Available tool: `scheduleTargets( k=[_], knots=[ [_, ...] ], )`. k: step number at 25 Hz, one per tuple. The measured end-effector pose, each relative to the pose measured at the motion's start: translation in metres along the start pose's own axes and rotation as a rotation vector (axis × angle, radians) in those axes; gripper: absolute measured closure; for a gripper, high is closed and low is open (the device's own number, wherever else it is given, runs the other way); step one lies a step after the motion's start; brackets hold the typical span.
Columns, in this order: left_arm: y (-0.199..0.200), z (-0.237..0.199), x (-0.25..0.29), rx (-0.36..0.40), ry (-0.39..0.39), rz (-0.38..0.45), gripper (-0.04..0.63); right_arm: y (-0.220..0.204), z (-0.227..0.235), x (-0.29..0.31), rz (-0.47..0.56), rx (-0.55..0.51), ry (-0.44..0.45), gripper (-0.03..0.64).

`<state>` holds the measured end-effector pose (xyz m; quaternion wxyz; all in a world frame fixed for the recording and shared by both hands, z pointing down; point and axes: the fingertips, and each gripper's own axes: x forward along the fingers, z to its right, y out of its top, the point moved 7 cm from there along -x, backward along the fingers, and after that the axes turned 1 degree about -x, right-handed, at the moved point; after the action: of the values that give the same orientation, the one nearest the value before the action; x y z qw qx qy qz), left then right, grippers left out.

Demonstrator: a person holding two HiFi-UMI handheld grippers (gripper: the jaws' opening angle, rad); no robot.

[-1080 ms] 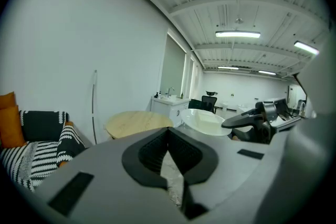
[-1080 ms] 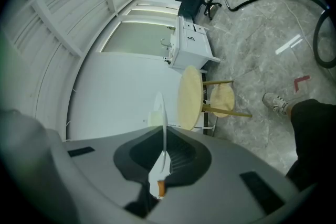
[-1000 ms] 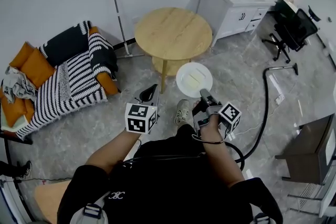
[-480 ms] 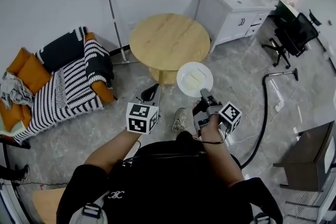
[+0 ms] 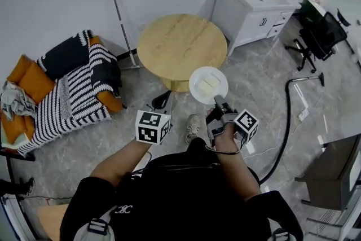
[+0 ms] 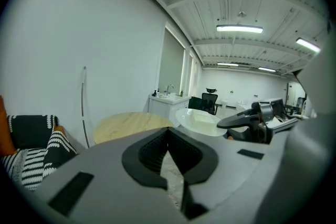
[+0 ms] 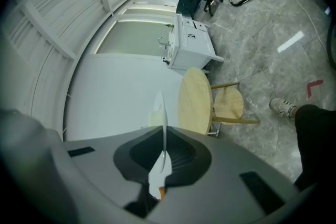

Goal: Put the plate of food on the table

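A white plate [image 5: 208, 85] with a pale slab of food hangs just off the near right edge of the round wooden table [image 5: 181, 45]. My right gripper [image 5: 218, 102] is shut on the plate's near rim. In the right gripper view the plate [image 7: 160, 113] shows edge-on, clamped between the jaws of the right gripper [image 7: 164, 136], with the table [image 7: 195, 102] beyond. My left gripper [image 5: 161, 100] hovers to the left of the plate over the floor. In its own view the left gripper [image 6: 168, 131] has its tips together with nothing held, and the plate [image 6: 202, 122] and table [image 6: 131, 124] lie ahead.
A white sink cabinet [image 5: 251, 0] stands behind the table, with a black office chair [image 5: 318, 34] to its right. A striped sofa with orange cushions [image 5: 73, 87] is at left. A pole [image 5: 118, 14] leans on the wall. A black hose [image 5: 287, 121] curls over the floor at right.
The person has walked toward the table, so the table sits closer to the plate. Both grippers keep the same pose, and the right one still holds the plate.
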<state>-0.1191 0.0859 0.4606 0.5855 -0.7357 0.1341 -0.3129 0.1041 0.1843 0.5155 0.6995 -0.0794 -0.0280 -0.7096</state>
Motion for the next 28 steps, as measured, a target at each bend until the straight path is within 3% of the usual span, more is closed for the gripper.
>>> scheduleTargets(
  k=[28],
  knots=[
    [0.021,-0.061,0.101,-0.056,0.06,-0.09,0.588,0.07,-0.009,0.123,0.0,-0.006,-0.025,0.598]
  ],
)
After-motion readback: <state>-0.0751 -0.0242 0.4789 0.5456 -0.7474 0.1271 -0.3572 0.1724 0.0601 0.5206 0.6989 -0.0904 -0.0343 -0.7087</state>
